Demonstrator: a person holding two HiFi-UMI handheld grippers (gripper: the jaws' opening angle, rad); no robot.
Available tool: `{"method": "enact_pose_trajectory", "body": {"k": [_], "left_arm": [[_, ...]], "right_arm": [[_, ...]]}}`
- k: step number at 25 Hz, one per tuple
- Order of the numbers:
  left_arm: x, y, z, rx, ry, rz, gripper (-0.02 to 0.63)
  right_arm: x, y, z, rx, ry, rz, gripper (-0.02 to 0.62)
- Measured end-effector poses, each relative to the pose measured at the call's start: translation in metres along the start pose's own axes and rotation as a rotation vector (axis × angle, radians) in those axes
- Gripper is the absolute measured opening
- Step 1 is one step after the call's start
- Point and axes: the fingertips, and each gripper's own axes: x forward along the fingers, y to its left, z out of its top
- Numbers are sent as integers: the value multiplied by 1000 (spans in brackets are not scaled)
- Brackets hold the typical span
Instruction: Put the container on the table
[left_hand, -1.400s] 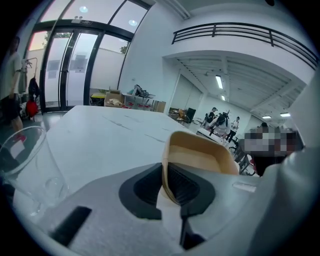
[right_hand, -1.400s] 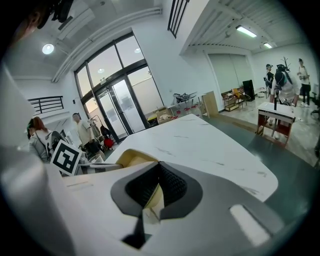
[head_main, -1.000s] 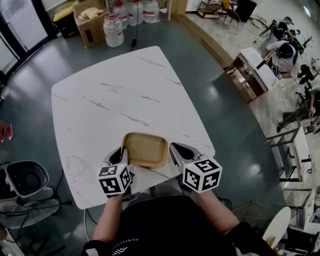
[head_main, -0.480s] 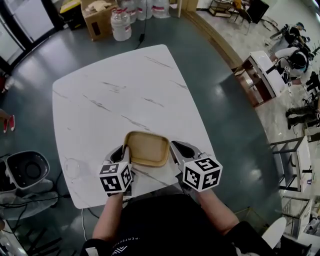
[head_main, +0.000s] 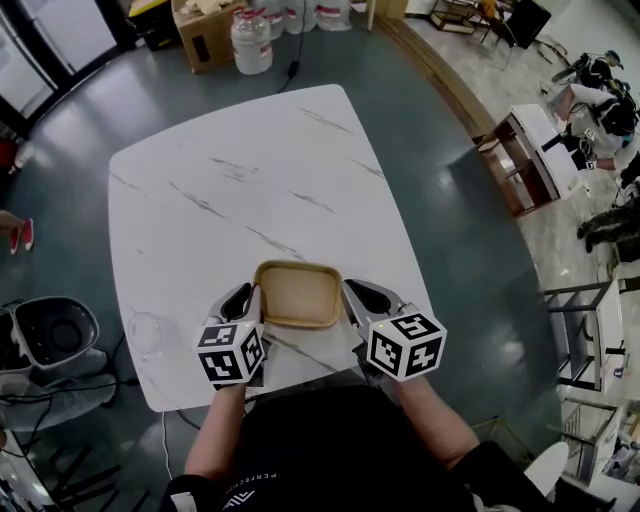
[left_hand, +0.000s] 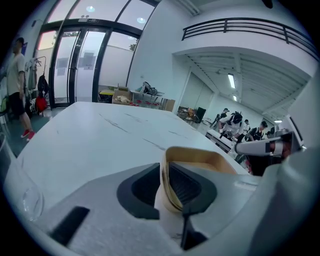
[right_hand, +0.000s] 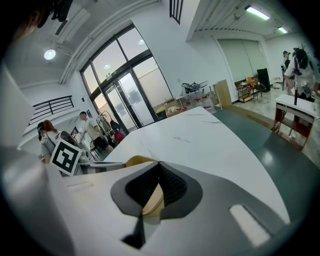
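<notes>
A shallow tan container (head_main: 297, 294) with rounded corners is held between both grippers over the near part of the white marble table (head_main: 250, 190). My left gripper (head_main: 248, 296) is shut on its left rim, which shows clamped between the jaws in the left gripper view (left_hand: 169, 181). On the other side my right gripper (head_main: 352, 296) is shut on the right rim (right_hand: 153, 196). Whether the container's base touches the tabletop cannot be told from these views.
A clear glass (head_main: 148, 327) stands near the table's front left corner. On the floor beyond the far edge are a cardboard box (head_main: 207, 30) and water jugs (head_main: 251, 40). A grey bin (head_main: 52, 338) sits to the left. People and desks (head_main: 545, 140) are at the right.
The container and both grippers kept their hold and place. The head view drifted slightly, so the table sits a little lower in the picture.
</notes>
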Motion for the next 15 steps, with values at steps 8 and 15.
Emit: {"method": "enact_pose_trajectory", "body": {"k": [8,15], "left_arm": [[-11,0,-1,0,-21,-16,43],[-29,-2,-6,8,-36,-42,15]], "right_arm": [[-5,4,-4,-2,-13,-10,2],[-19,13,-13,7,-27,-24,2]]}}
